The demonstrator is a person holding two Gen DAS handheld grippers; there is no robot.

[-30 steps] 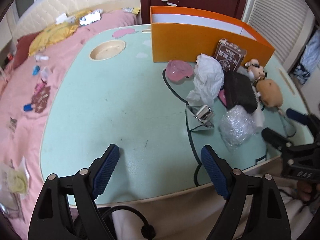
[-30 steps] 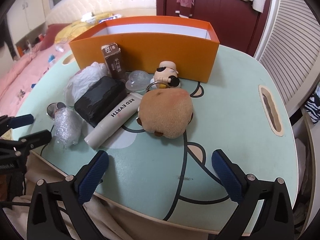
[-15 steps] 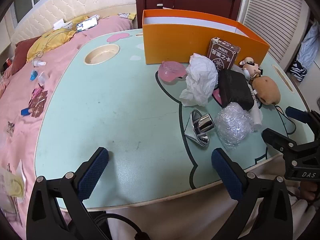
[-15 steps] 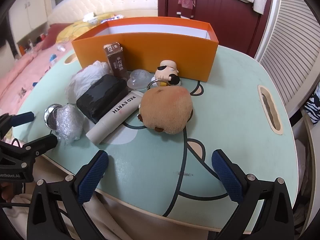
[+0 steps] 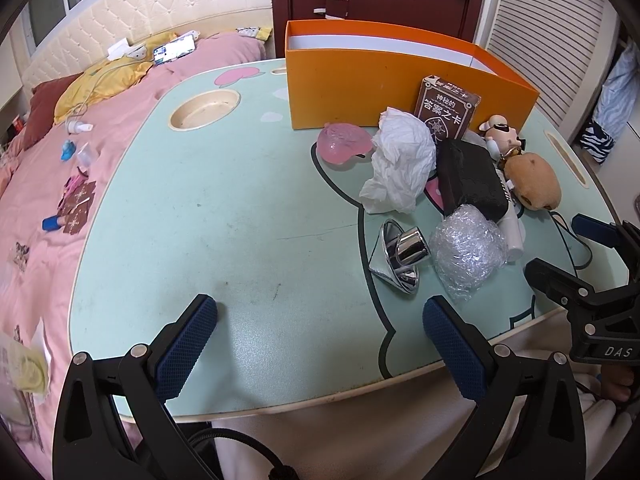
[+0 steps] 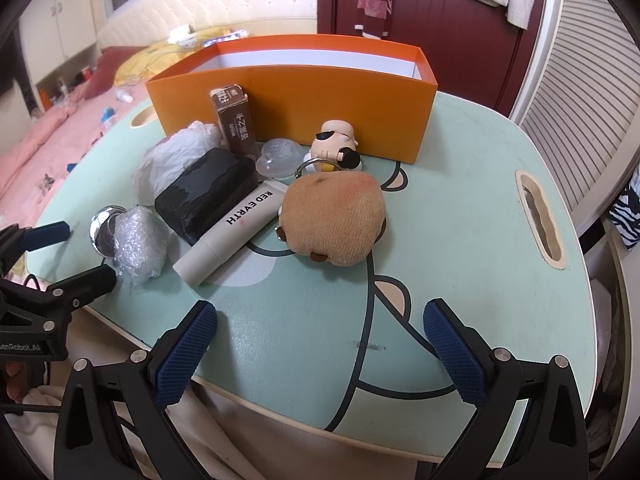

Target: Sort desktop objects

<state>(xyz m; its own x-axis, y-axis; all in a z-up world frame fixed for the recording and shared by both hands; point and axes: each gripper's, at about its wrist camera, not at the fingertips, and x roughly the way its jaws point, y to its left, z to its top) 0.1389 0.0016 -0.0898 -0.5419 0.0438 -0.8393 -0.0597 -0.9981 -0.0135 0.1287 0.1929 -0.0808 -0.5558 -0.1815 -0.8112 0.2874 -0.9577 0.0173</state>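
1. Left gripper (image 5: 320, 316): tilted steeply down over the near edge of the mint-green cartoon-print table (image 5: 240, 200). Jaws stand wide apart, nothing between the blue pads. They have just been opening; an earlier left-wrist frame shows a narrower gap.
2. Right gripper (image 6: 320, 316): same downward tilt, jaws wide apart, nothing held. Gap matches the earlier frames.
3. Task items, left wrist view: clustered at 2 o'clock from the left gripper, in front of the open orange cardboard box (image 5: 384, 80) at 1 o'clock.
4. Cluster contents: shiny chrome cone-shaped cap (image 5: 400, 256) nearest, touching the crumpled clear bubble wrap (image 5: 466, 252); crumpled white tissue (image 5: 400, 168); black rectangular block (image 5: 468, 178); pink translucent jelly blob (image 5: 344, 146).
5. Right wrist view: brown plush toy (image 6: 334, 218) at 12 o'clock, just beside the white "RED EARTH" tube (image 6: 236, 232).
6. Item positions unchanged versus earlier frames.
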